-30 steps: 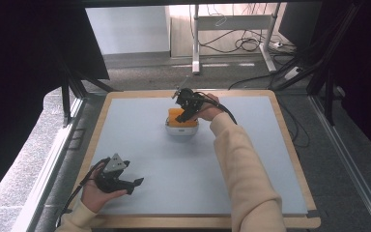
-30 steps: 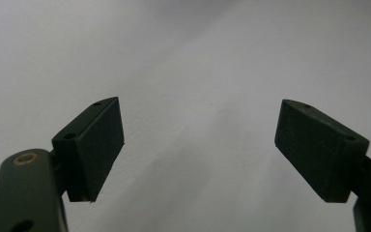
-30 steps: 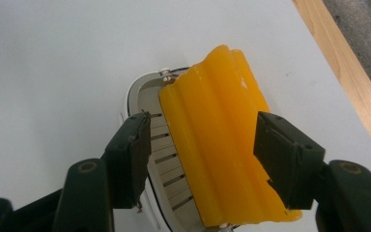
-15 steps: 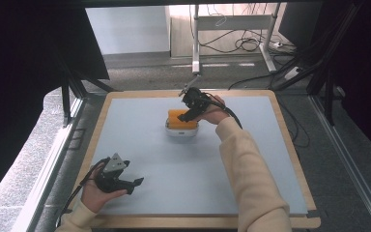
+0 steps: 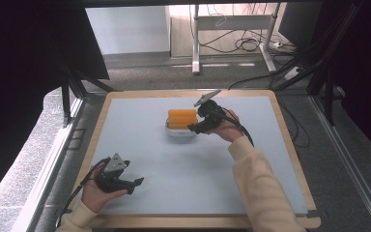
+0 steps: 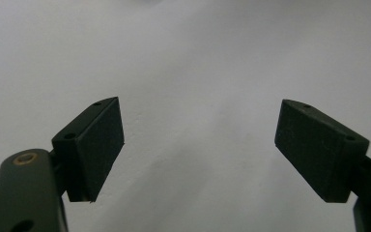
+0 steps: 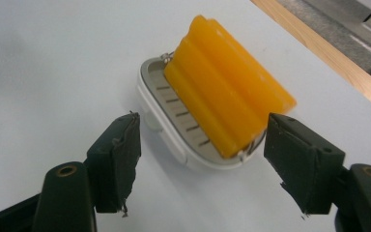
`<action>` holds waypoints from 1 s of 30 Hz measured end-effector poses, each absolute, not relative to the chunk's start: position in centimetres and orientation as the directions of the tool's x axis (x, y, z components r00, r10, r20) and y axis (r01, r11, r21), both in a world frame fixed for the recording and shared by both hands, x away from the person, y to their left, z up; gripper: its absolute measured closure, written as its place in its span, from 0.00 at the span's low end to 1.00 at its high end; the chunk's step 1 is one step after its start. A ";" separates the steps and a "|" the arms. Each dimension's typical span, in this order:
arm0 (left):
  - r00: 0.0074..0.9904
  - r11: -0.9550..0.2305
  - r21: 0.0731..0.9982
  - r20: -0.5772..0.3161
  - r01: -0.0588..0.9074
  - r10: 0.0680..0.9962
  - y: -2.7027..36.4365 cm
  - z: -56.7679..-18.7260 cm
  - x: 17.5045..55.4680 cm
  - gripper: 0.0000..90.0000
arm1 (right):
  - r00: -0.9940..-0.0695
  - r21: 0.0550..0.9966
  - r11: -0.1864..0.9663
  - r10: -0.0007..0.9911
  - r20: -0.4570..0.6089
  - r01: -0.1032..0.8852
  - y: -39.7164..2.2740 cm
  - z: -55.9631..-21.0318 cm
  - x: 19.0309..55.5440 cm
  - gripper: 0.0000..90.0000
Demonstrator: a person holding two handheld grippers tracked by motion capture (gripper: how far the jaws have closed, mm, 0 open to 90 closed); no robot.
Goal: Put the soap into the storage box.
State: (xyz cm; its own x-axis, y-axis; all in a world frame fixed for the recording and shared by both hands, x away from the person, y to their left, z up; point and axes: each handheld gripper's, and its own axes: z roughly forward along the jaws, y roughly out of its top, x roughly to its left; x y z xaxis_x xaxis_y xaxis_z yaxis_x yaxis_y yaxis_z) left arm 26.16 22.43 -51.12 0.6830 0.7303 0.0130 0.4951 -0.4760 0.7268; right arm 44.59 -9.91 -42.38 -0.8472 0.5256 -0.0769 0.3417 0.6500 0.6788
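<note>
Looks like approach-to-grasp: right claw (image 7: 200, 159) wide open, empty, just beside white dish (image 7: 174, 128) carrying orange block (image 7: 227, 104) mid-worktop toward far edge; left claw (image 6: 198, 150) wide, empty, parked near-left corner; next probably centre, then close.

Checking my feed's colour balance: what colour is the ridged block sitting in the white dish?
Orange, a ridged orange block in the white slotted dish; clearest in the right gripper view.
</note>
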 end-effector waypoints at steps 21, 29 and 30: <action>0.666 -0.461 0.731 0.011 0.503 0.746 22.8 -51.1 26.2 0.20 | -0.735 0.713 0.531 0.677 -0.033 0.457 -20.4 -47.1 34.4 0.30; 0.667 -0.463 0.729 0.011 0.504 0.745 22.7 -51.0 26.4 0.19 | -0.712 0.730 0.504 0.702 -0.034 0.462 -21.1 -47.2 34.1 0.28; 0.667 -0.463 0.729 0.011 0.504 0.745 22.7 -51.0 26.4 0.19 | -0.711 0.732 0.500 0.703 -0.031 0.462 -21.2 -47.2 34.1 0.28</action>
State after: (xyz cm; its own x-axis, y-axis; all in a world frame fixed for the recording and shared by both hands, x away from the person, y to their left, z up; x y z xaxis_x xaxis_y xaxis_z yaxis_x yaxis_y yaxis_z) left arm 26.43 22.67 -50.98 0.6674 0.7446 0.0110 0.5044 -0.4628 0.7290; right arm 34.09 -21.18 -47.16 -0.7108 0.7028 -0.0307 0.4624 0.4997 0.7325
